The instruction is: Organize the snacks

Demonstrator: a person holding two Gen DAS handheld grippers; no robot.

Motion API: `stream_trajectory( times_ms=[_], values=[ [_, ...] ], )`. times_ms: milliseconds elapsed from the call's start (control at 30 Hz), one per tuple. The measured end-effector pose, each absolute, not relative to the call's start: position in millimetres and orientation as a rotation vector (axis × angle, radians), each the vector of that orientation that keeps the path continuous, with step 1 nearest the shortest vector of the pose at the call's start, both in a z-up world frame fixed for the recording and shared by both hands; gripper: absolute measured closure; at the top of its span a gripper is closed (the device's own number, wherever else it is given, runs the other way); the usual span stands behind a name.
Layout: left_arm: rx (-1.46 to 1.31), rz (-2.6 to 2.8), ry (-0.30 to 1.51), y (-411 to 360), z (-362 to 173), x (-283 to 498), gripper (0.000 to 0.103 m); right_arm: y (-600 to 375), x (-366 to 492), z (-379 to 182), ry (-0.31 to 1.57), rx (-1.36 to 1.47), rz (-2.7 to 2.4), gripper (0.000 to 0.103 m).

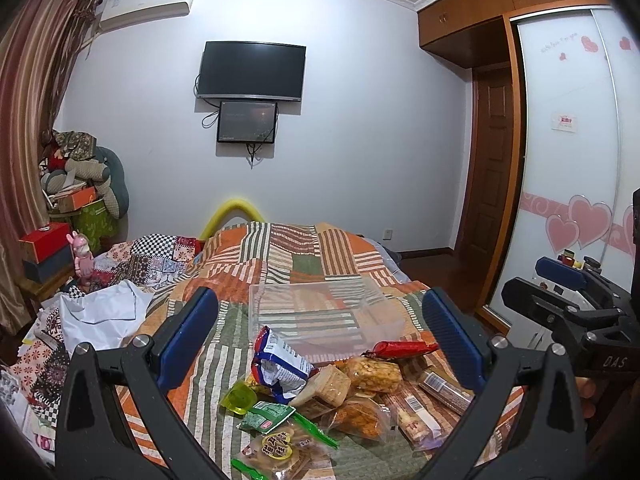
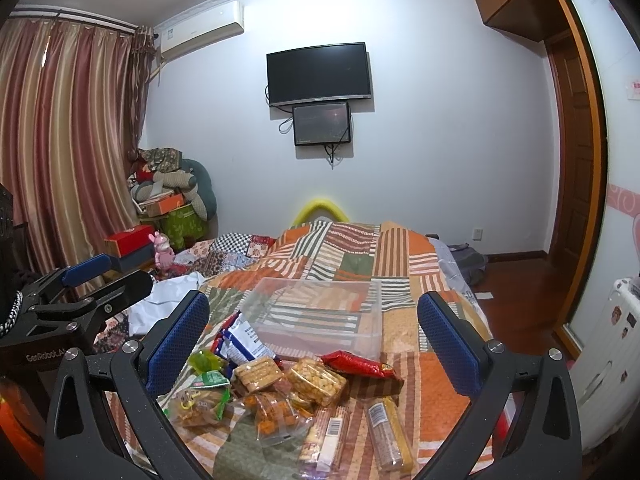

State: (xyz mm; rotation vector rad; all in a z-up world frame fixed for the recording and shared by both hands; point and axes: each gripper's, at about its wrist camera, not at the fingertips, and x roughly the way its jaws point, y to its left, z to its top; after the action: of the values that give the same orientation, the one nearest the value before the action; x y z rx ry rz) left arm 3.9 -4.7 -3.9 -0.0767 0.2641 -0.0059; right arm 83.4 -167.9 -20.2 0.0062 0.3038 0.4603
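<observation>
Snacks: snack pile (image 1: 344, 392) heaped on the bed (image 1: 280, 256), near side.
Bin: clear bin (image 1: 320, 312) just beyond, ready to receive them.
Fingers: left gripper (image 1: 320, 344) and right gripper (image 2: 312, 344) both spread wide, empty, poised over the pile.

Wall: you are facing a dark television (image 1: 252, 70) that is hanging there, with a smaller screen (image 1: 247, 122) sitting just under it.
Corner: an air conditioner (image 1: 146, 4) is sitting above striped curtains (image 2: 64, 140).
Bed: a patchwork quilt (image 1: 304, 252) is covering it.
Left side: a pink rabbit figure (image 1: 83, 258) is standing beside a red box (image 1: 44, 242).
</observation>
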Motion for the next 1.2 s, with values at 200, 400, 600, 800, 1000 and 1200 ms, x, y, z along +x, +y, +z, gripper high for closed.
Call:
stream_trajectory(
  times_ms=[200, 400, 600, 800, 1000, 1200],
  values=[
    [-0.076, -0.009, 0.265, -5.1, -3.3, 3.3, 0.000, -167.6, 83.1, -20.5, 0.304, 0.010, 0.462, 0.000],
    [-0.073, -0.010, 0.265, -6.7, -3.2, 3.3, 0.000, -166.9, 82.3, -19.8, 0.303, 0.012, 0.463, 0.000],
    [-0.066, -0.015, 0.263, -8.6, -2.9, 2.6, 0.000, -167.1, 82.4, -19.9, 0.303, 0.013, 0.464, 0.000],
    [-0.066, -0.019, 0.262, -9.3, -1.8, 2.6, 0.000, -166.8, 81.8, -19.9, 0.303, 0.015, 0.462, 0.000],
    [-0.060, -0.018, 0.264, -9.4, -2.8, 2.8, 0.000, -167.6, 84.0, -21.2, 0.315, 0.020, 0.457, 0.000],
    [-0.057, -0.025, 0.268, -9.2, -5.0, 3.7, 0.000, -168.0, 89.5, -24.6, 0.339, 0.029, 0.459, 0.000]
  ],
)
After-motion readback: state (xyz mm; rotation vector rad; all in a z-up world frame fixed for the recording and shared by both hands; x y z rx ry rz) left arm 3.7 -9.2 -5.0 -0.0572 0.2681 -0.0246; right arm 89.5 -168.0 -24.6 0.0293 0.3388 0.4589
